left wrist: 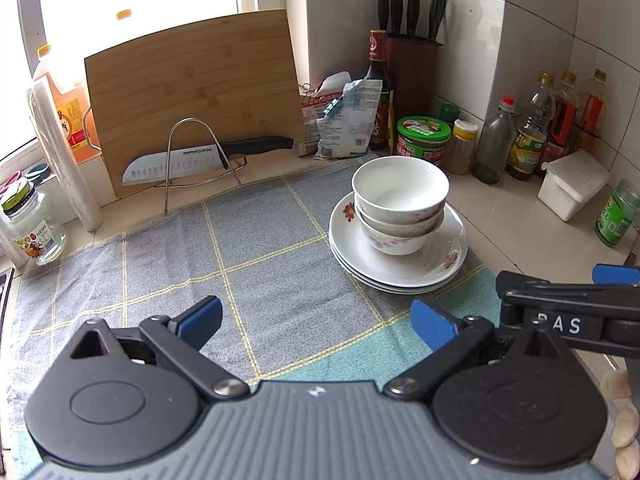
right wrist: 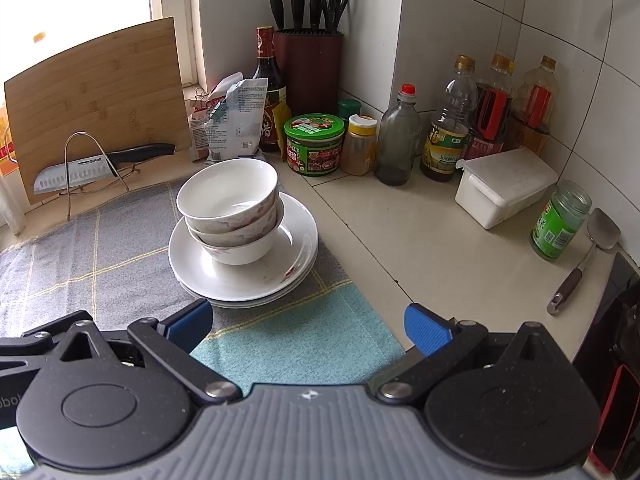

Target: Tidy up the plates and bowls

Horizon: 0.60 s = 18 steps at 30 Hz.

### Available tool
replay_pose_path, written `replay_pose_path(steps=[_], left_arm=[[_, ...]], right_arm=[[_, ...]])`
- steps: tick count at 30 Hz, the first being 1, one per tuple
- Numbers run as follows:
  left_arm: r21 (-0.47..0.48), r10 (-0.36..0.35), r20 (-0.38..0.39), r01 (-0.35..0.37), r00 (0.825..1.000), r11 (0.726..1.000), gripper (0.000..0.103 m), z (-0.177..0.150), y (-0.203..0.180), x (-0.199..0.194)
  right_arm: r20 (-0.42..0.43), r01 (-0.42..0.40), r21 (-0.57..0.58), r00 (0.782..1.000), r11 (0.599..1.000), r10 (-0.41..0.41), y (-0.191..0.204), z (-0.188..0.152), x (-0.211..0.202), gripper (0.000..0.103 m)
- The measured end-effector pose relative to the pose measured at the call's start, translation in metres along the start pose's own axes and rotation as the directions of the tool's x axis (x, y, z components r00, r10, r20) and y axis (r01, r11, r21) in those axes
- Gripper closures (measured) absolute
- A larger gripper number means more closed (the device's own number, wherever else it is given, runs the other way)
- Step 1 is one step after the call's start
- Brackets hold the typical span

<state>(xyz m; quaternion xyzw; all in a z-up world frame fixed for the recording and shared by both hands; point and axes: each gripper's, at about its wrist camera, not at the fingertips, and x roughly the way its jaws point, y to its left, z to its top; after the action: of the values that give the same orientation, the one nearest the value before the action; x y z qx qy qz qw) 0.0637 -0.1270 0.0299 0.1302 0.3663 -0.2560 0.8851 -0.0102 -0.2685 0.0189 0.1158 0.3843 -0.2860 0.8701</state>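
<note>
While three nested bowls (left wrist: 400, 204) are stacked on a pile of plates (left wrist: 400, 268) at the far right of a checked cloth (left wrist: 240, 280), both claws are held spread and empty above the cloth. Left gripper (left wrist: 316, 324) and right gripper (right wrist: 308, 326) are seen near the stack, not touching it, a cutting board (left wrist: 192, 92) behind.

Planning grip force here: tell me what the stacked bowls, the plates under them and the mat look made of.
Bowls: likely glazed ceramic, glossy white with faded floral print.
Plates: same glazed ceramic look, shiny highlights, small red flower decals.
Mat: woven fabric, matte with visible fuzzy texture, grey and teal with yellow lines.
</note>
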Motion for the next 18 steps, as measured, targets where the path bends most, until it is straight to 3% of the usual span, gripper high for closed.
replay_pose_path(steps=[18], left_arm=[[-0.005,-0.002,-0.005,0.002,1.000,1.000,0.003,0.0005,-0.0014,0.0014]], right_arm=[[-0.001,0.000,-0.001,1.000,1.000,0.000,-0.0003,0.0014,0.0027,0.000]])
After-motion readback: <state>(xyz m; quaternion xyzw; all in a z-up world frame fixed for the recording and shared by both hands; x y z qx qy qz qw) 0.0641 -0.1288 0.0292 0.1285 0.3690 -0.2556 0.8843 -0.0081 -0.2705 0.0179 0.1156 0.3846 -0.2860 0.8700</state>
